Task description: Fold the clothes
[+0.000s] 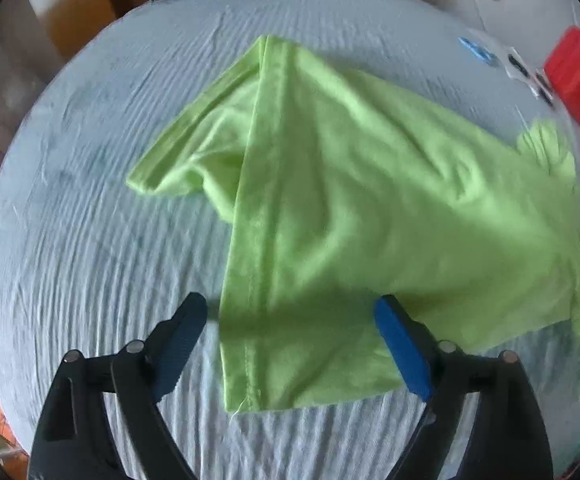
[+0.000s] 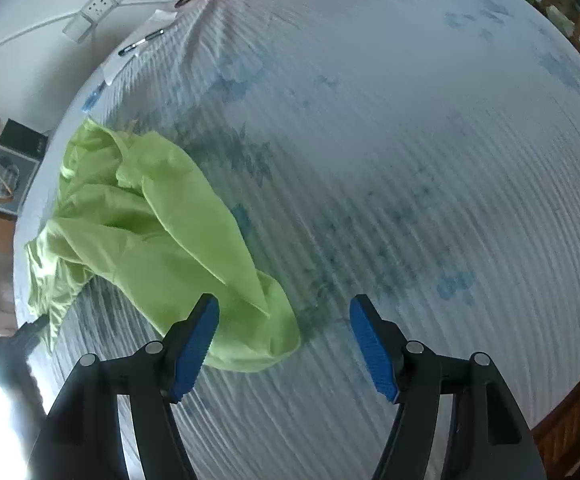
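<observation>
I am holding my left tongs (image 1: 290, 316) pointing steeply downward, their two blue-padded fingers (image 1: 404, 350) standing wide apart and pressing on nothing. I am keeping my right tongs (image 2: 283, 320) tilted steeply down as well, with the jaws open, though a little less wide than the left pair. Both pairs are gripping nothing. Black linkage arms are spreading out behind each set of pads.

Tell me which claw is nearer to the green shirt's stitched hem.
Left. The left claw straddles the green shirt right at its stitched hem, jaws open. The right claw hovers open over the bunched end of the shirt, where no hem shows.
</observation>
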The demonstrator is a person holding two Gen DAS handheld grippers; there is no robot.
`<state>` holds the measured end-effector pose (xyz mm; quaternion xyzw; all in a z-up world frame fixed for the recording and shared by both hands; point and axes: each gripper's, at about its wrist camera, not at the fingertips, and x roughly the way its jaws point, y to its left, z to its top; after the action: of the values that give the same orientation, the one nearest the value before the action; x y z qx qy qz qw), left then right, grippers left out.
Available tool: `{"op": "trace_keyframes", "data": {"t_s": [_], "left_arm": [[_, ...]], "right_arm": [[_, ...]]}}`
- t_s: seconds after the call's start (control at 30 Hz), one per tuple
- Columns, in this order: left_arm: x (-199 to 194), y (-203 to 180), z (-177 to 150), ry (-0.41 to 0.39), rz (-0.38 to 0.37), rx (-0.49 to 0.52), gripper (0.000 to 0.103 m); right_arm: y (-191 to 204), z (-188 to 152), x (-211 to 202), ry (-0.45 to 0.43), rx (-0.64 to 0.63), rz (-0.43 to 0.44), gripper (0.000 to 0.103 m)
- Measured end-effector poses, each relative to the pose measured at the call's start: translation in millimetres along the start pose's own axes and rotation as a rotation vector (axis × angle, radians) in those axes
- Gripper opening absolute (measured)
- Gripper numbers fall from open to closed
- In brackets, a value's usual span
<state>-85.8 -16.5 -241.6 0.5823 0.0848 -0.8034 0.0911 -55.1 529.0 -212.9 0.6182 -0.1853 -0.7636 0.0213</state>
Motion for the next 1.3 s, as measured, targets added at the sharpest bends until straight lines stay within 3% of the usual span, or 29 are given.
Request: {"op": "trace_keyframes", "data": {"t_s": [0.1, 0.2, 0.23, 0.27, 0.3, 0.33, 0.4, 0.5, 0.6, 0.73, 0.83, 0.93, 0.97, 1.03, 1.07, 1.1, 1.13, 1.2, 1.3], "left_arm": [[-1.9, -6.3, 1.7, 0.01, -0.012, 0.035, 0.098], [-7.1, -9.4, 4.9, 0.023, -0.013, 0.044, 0.098], [-9.3, -9.9, 6.5, 0.03, -0.012, 0.043, 0.09], [-14.2, -9.4, 7.5, 0.029, -0.014, 0.032, 0.08], [-20.9, -8.3, 8.1, 0.023, -0.017, 0.016, 0.044], [-26.5, -6.2, 8.3, 0.019, -0.037, -0.006, 0.018], [-37.6, -1.2, 7.4, 0.009, -0.085, -0.045, 0.01], [-59.7, 5.7, 3.4, -0.024, -0.11, -0.062, 0.004], [-91.2, 24.5, -5.5, -0.055, -0.139, -0.06, 0.004], [-105.7, 55.9, -27.8, -0.049, -0.123, -0.043, 0.004], [-109.3, 69.1, -49.0, -0.024, -0.133, -0.04, 0.004], [-98.1, 70.8, -45.2, -0.013, -0.164, -0.055, 0.004], [-93.9, 67.5, -40.5, -0.008, -0.172, -0.054, 0.004], [-87.1, 60.5, -26.6, -0.008, -0.178, -0.048, 0.006], [-82.2, 56.5, -21.4, -0.012, -0.176, -0.044, 0.01], [-78.2, 52.1, -14.4, -0.018, -0.176, -0.037, 0.025], [-74.6, 48.4, -5.4, -0.024, -0.177, -0.034, 0.05], [-64.0, 43.2, 13.1, -0.034, -0.167, -0.026, 0.073], [-46.8, 29.6, 40.5, -0.042, -0.14, -0.012, 0.073]], "right_arm": [[11.5, -1.5, 7.7, -0.01, -0.038, -0.014, 0.093], [23.9, -2.9, 16.8, -0.005, -0.069, -0.004, 0.093], [30.5, -4.1, 18.4, -0.004, -0.095, -0.031, 0.089], [37.1, -4.6, 18.8, -0.007, -0.125, -0.059, 0.074], [42.3, -4.5, 17.8, -0.015, -0.148, -0.081, 0.04], [47.5, -4.4, 16.9, -0.023, -0.172, -0.104, 0.003], [56.8, -4.2, 14.1, -0.039, -0.212, -0.137, 0.004], [59.2, -2.7, -0.1, -0.068, -0.208, -0.092, 0.004], [48.0, -2.2, -27.3, -0.104, -0.175, -0.055, 0.004], [29.6, -6.9, -57.7, -0.107, -0.133, -0.018, 0.004], [21.8, -14.0, -62.6, -0.057, -0.135, -0.03, 0.004], [8.5, -21.1, -53.6, 0.024, -0.127, -0.062, 0.004], [4.1, -23.4, -50.6, 0.051, -0.124, -0.073, 0.006], [-3.3, -24.5, -42.7, 0.087, -0.102, -0.113, 0.023], [-4.5, -23.2, -41.5, 0.087, -0.097, -0.143, 0.025], [-4.5, -20.8, -43.3, 0.076, -0.094, -0.15, 0.026], [-2.9, -17.8, -47.6, 0.058, -0.092, -0.142, 0.026], [4.4, -11.5, -57.3, 0.02, -0.101, -0.108, 0.026], [26.8, 1.3, -62.3, -0.015, -0.147, -0.085, 0.029]]}}
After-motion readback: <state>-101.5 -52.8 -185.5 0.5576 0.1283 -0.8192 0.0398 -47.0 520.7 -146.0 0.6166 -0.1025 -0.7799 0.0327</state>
